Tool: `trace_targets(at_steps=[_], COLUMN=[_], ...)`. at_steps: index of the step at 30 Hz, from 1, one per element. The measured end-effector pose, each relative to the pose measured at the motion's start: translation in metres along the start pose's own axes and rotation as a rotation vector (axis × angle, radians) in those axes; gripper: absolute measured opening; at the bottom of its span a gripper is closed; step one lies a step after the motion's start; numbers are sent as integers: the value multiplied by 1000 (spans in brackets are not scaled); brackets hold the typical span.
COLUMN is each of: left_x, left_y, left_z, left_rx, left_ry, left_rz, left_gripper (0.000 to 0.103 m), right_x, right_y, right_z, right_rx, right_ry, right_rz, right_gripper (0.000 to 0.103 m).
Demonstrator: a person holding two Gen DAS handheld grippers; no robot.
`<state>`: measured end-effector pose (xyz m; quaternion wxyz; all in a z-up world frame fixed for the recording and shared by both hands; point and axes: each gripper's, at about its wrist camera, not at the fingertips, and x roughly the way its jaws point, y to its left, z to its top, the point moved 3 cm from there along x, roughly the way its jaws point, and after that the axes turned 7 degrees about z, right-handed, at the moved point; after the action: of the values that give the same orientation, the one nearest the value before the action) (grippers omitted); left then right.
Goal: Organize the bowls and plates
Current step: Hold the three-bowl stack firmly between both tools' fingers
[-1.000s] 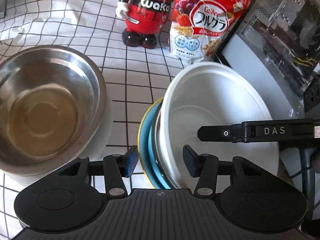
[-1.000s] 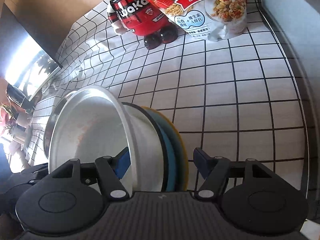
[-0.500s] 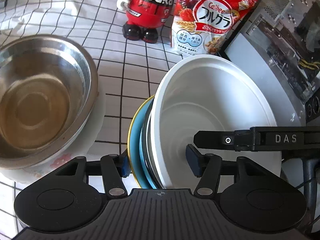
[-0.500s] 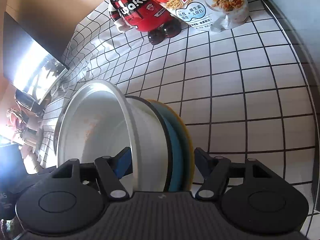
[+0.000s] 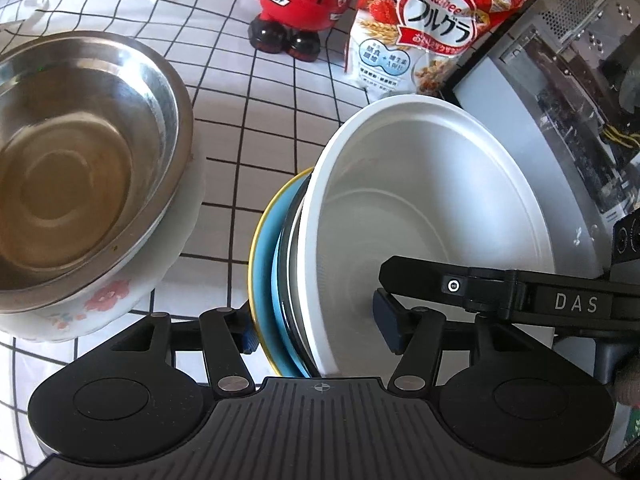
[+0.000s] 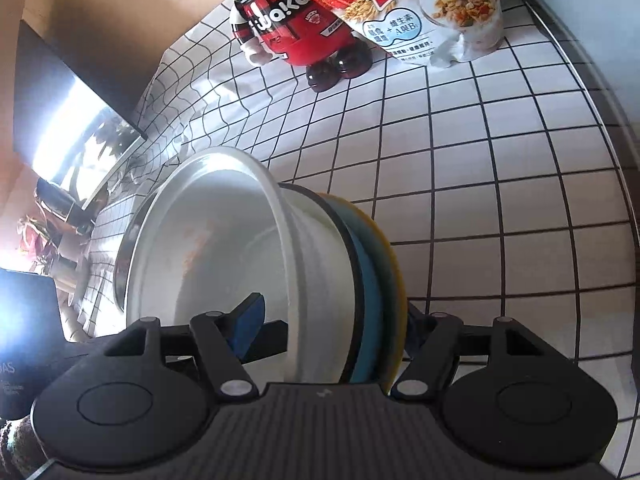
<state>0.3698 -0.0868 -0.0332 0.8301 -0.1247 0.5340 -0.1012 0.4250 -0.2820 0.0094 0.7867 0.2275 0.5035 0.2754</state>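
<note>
Left wrist view: checked tablecloth (image 5: pixel 272 120), white with a thin black grid, under everything. At left, wide round steel bowl (image 5: pixel 80 160), shiny and smooth, nested in a scalloped floral dish (image 5: pixel 120 300). Right of centre, standing on edge on the cloth: deep matte white bowl (image 5: pixel 440 200), mouth to the right, backed by a flat blue plate (image 5: pixel 266 280) and a yellow plate (image 5: pixel 256 240). Behind, glossy red cereal bag (image 5: pixel 424 36) and rounded red figurine (image 5: pixel 304 4). Left gripper (image 5: pixel 318 326) astride this stack, jaws just widened, one pad by the yellow rim, the other loose inside the bowl. Right gripper (image 6: pixel 332 326) astride it too, half spread; grip impossible to tell, far finger hidden.
</note>
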Motion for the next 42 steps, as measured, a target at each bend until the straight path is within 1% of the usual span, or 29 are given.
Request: trace_targets(at_steps=[9, 12, 13, 14, 19, 27, 33, 42], left_x=[0, -3, -6, -7, -6, -3, -2, -2], left_y=[-5, -1, 0, 1, 3, -1, -3, -6], left_z=[-4, -5, -5, -5, -3, -2, 0, -2], left_rx=[34, 38, 42, 44, 43, 21, 18, 13], left_ry=[7, -17, -27, -31, -20, 6, 22, 51], left_rz=[-18, -13, -9, -9, -27, 1, 21, 11], left_gripper=[62, 56, 53, 51, 51, 54, 56, 57], right_x=[-6, -6, -6, -6, -5, -5, -7, -12], right_y=[-1, 5, 5, 5, -3, -1, -2, -2], right_z=[-4, -3, -2, -2, 0, -1, -2, -6], right_rx=[-8, -67, -73, -69, -20, -13, 16, 25], right_ry=[8, 1, 4, 10, 23, 16, 5, 9], right_rz=[-22, -62, -63, -52, -7, -12, -19, -39], right_gripper=[70, 70, 70, 70, 70, 70, 70, 70])
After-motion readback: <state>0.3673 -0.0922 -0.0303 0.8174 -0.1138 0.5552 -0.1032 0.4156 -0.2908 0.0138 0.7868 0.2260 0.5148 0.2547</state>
